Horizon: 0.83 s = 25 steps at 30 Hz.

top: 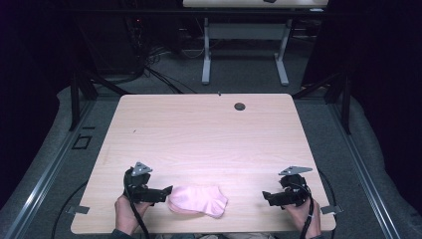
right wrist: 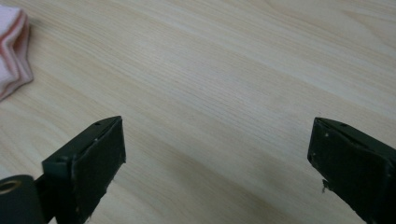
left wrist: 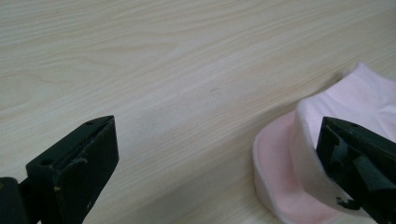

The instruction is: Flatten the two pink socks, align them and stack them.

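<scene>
A folded pink sock [top: 198, 200] lies flat on the light wooden table [top: 199, 134], close to the front edge. My left gripper [top: 166, 193] is just to its left, pointing at it, jaws wide open and nothing between them. In the left gripper view [left wrist: 217, 135] the sock [left wrist: 280, 172] lies beside the right jaw, partly behind it; I cannot tell if they touch. My right gripper [top: 266, 198] is well to the sock's right, open and empty, with bare wood between them. In the right gripper view [right wrist: 215, 128] the sock's edge [right wrist: 11, 46] shows at the far upper left.
A dark round grommet hole [top: 240, 106] sits near the table's far edge. Beyond the table stand a white-legged desk [top: 244, 55] and cables on the floor [top: 149, 62]. Dark frame posts [top: 74, 99] flank the table.
</scene>
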Motion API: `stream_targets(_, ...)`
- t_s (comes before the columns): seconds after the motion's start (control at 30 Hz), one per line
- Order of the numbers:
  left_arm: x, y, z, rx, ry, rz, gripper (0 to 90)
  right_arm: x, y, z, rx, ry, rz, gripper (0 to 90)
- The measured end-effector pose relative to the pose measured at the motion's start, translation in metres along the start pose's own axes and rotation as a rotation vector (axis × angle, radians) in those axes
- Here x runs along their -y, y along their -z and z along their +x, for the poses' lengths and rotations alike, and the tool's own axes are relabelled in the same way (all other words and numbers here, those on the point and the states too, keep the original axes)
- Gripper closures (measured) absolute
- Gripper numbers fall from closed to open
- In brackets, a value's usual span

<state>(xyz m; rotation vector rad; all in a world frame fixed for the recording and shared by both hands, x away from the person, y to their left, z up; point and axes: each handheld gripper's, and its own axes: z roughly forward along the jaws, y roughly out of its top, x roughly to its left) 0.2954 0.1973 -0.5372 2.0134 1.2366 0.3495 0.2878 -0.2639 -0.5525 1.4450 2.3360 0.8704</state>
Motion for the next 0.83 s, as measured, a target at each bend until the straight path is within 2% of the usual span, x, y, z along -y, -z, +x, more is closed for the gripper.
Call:
stream_targets(0.07,0.0,0.003,0.004,-0.02,0.001,-0.004,0.0,0.003,-0.001,-0.004,0.008,-0.014,-0.004,3.8)
stream_targets(0.1,0.001,0.004,0.007,-0.012,0.016,-0.009,0.0,0.004,-0.001,-0.006,0.006,-0.023,0.001,3.8)
stream_targets(0.17,0.003,0.006,0.011,0.033,0.043,-0.021,0.0,0.006,-0.002,-0.01,0.009,-0.031,0.008,3.7)
stream_targets(0.2,0.003,0.006,0.011,0.035,0.038,-0.017,0.0,0.007,-0.004,-0.012,0.011,-0.036,0.012,3.7)
stream_targets(0.3,0.005,0.007,0.012,-0.023,-0.002,-0.002,0.0,0.009,-0.005,-0.014,0.02,-0.045,0.013,3.7)
stream_targets(0.33,0.007,0.008,0.017,-0.043,0.003,-0.005,0.0,0.01,-0.006,-0.015,0.023,-0.055,0.013,3.7)
stream_targets(0.5,0.027,0.006,0.047,-0.21,0.025,0.018,0.0,0.012,-0.008,-0.023,0.055,-0.046,0.018,3.2)
stream_targets(0.53,0.029,0.006,0.049,-0.211,0.031,0.018,0.0,0.013,-0.008,-0.026,0.071,-0.046,0.024,2.7)
stream_targets(0.63,0.038,0.004,0.059,-0.248,0.047,-0.005,0.0,0.014,-0.008,-0.029,0.091,-0.052,0.002,2.8)
stream_targets(0.67,0.04,0.002,0.061,-0.254,0.046,-0.003,0.0,0.014,-0.01,-0.03,0.105,-0.056,-0.01,2.8)
stream_targets(0.7,0.042,-0.001,0.063,-0.279,0.039,0.001,0.0,0.015,-0.01,-0.03,0.111,-0.052,-0.015,3.0)
stream_targets(0.8,0.043,-0.003,0.066,-0.282,0.036,0.004,0.0,0.018,-0.017,-0.032,0.147,-0.047,-0.007,0.7)
stream_targets(0.83,0.044,-0.005,0.067,-0.287,0.037,0.003,0.0,0.018,-0.018,-0.033,0.144,-0.043,-0.014,0.6)
